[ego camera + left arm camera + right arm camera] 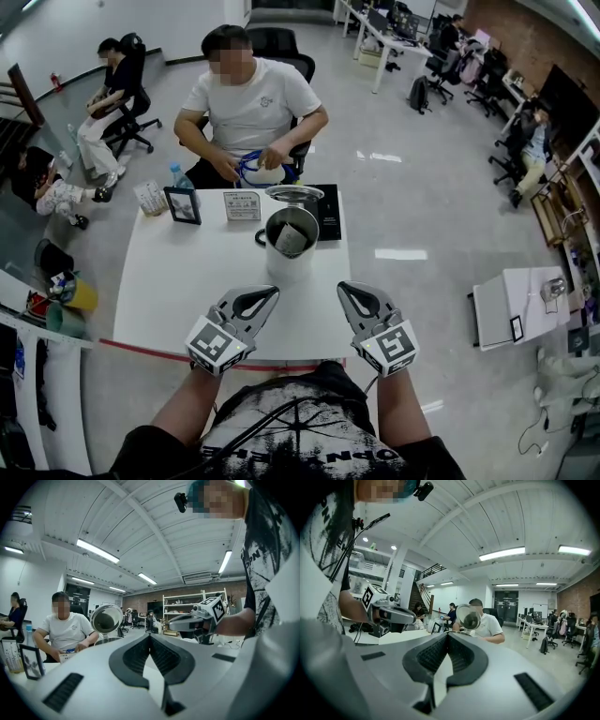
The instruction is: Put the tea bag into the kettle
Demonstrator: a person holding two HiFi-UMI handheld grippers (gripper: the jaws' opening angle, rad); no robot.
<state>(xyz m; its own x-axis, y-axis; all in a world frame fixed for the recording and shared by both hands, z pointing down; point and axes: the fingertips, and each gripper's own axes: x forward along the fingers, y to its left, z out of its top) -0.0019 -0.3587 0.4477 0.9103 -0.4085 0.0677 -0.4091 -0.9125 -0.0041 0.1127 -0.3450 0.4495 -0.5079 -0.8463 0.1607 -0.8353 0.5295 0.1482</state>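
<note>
Scanning big to small. The table [178,281] fills the middle of the head view, and you stand at its near edge.

The kettle [281,267] stands upright toward the far side, mouth up. Its lid [293,195] is hinged back, away from you, so the opening is clear from above. The kettle lies straight ahead of your grippers and well apart from them, on a line that runs between the two. Your left gripper [270,293] has its tip a little closer to that line than your right gripper [344,288], so the left has the shorter reach, though only slightly.

Both grippers hover near the table's near edge, pointing forward and angled a touch inward. In the left gripper view the jaws are pressed together with nothing between them. The right gripper view shows the same: clenched and empty. Neither touches the kettle.

Tea bag [291,241]: a pale squarish piece shows down inside the kettle, leaning on the inner wall. I judge that to be the bag, already in. No string or tag can be made out, and no other bag shows on the table. If that reading holds, the drop is done and you have nothing left to carry.
</note>
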